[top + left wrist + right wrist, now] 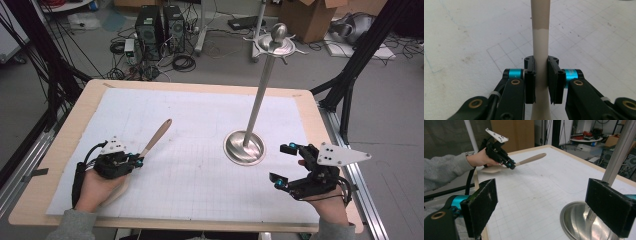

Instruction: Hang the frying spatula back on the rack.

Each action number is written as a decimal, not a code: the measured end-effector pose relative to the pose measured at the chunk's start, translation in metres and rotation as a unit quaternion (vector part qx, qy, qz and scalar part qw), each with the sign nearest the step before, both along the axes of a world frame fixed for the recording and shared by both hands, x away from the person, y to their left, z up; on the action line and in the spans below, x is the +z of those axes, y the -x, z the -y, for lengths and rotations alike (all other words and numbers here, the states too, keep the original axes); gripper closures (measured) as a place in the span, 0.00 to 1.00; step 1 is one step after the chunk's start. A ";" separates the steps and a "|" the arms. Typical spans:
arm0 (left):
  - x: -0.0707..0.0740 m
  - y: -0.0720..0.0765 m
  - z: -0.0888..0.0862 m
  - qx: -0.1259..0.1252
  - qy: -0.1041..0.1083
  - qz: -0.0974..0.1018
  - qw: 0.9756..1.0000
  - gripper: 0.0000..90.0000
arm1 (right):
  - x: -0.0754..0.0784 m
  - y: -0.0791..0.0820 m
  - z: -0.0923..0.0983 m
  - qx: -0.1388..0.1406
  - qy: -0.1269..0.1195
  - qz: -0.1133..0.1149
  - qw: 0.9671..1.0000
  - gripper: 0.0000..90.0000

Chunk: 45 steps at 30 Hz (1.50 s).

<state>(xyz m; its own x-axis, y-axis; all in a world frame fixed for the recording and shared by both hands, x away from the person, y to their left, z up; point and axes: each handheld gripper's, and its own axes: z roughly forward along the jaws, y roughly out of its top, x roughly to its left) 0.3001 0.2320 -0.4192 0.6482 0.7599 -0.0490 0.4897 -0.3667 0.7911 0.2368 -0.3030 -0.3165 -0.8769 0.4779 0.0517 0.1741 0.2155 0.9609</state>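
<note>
high view: left gripper (136, 161) clamps wooden spatula (156, 138), handle pointing up-right, metal stand (244, 147) well apart to its right | left gripper view: jaws pinch spatula's neck, long axis straight ahead | right gripper view: right gripper (549, 207) wide, empty, beside stand base on surface (529, 192)

A pale wooden worktop (60, 145) under a white gridded sheet (200, 130) stands on a grey floor (390, 110). Beyond it sit two black computer towers (160, 25), tangled black cables (182, 62) and brown cardboard boxes (312, 17).
</note>
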 end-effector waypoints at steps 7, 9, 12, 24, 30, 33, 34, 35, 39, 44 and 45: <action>0.006 0.001 0.000 -0.008 0.006 0.007 1.000 0.87 | 0.000 0.000 0.000 0.000 0.000 0.001 1.000 0.11; 0.010 0.002 0.000 -0.009 0.012 0.008 1.000 0.87 | 0.000 0.000 0.001 -0.001 -0.001 -0.001 1.000 0.11; 0.014 0.003 0.001 -0.014 0.014 0.013 1.000 0.87 | 0.000 0.000 0.002 -0.002 -0.003 0.001 1.000 0.11; 0.025 0.006 0.009 -0.032 0.012 0.019 0.999 0.86 | 0.000 0.001 0.003 -0.002 -0.004 0.001 1.000 0.11; 0.033 0.007 0.011 -0.035 0.021 0.025 0.999 0.86 | -0.001 0.002 0.004 -0.003 -0.004 -0.003 1.000 0.11; 0.037 0.006 0.013 -0.032 0.025 0.027 0.999 0.87 | -0.001 0.003 0.005 -0.005 -0.004 -0.002 1.000 0.11; 0.039 0.006 0.013 -0.033 0.027 0.029 0.999 0.86 | -0.001 0.003 0.005 -0.005 -0.004 0.000 1.000 0.11; 0.040 0.006 0.014 -0.034 0.029 0.030 0.999 0.86 | -0.001 0.004 0.006 -0.006 -0.004 -0.004 1.000 0.11; 0.048 0.006 0.013 -0.029 0.039 0.040 0.998 0.86 | -0.001 0.005 0.008 -0.009 -0.003 0.000 1.000 0.11; 0.056 0.005 0.014 -0.030 0.044 0.047 0.997 0.87 | -0.001 0.008 0.010 -0.014 -0.004 -0.003 1.000 0.11; 0.057 0.005 0.014 -0.031 0.048 0.047 0.997 0.86 | -0.001 0.009 0.010 -0.015 -0.005 -0.005 1.000 0.11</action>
